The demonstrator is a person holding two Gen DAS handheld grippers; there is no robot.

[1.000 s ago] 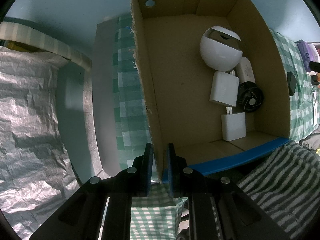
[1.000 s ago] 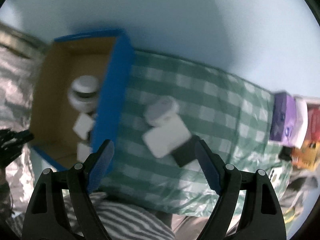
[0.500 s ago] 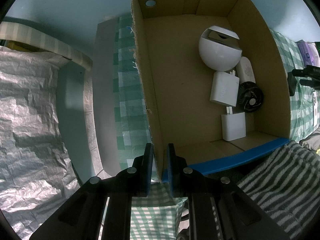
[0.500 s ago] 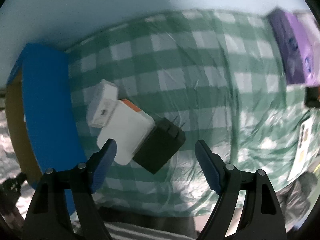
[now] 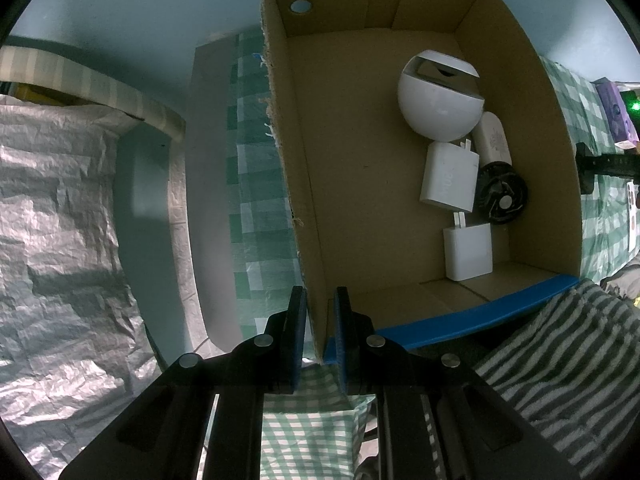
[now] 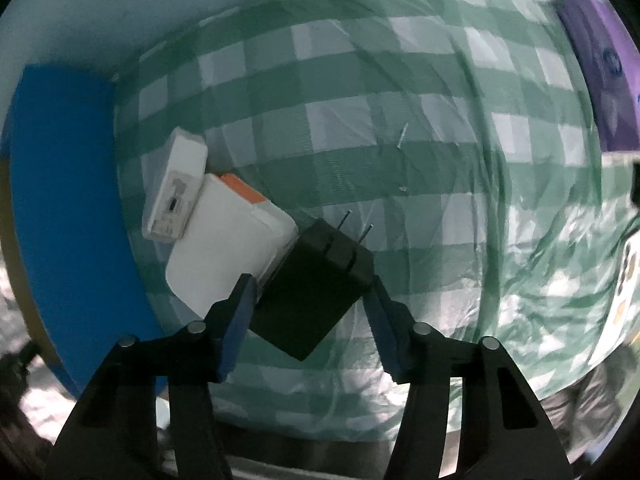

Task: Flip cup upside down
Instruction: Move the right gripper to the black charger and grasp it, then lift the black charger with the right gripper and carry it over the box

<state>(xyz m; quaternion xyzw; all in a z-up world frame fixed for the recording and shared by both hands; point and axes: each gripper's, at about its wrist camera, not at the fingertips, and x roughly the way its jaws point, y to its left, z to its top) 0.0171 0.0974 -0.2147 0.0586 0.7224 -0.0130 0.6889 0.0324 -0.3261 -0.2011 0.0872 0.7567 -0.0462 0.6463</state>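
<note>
No cup shows in either view. My left gripper [image 5: 320,322] is shut on the near left wall of an open cardboard box [image 5: 360,168] with blue edges. Inside the box lie a white domed object [image 5: 438,100], two white chargers [image 5: 448,180], a black round fan-like disc [image 5: 502,198] and a white oval piece [image 5: 494,140]. In the right wrist view my right gripper [image 6: 310,300] is closed around a black plug charger [image 6: 316,276], prongs pointing away, on the green checked cloth [image 6: 400,92]. A white charger with an orange end [image 6: 232,248] touches it.
A smaller white charger [image 6: 176,196] lies beside the box's blue wall [image 6: 60,200]. A purple pack [image 6: 592,72] sits at the far right. A striped towel [image 5: 560,344] lies in front of the box, with crinkled silver sheeting [image 5: 52,240] to the left.
My right gripper swung from the box toward the cloth, came down over the black charger, and its fingers narrowed onto it. The left gripper kept its hold on the box wall.
</note>
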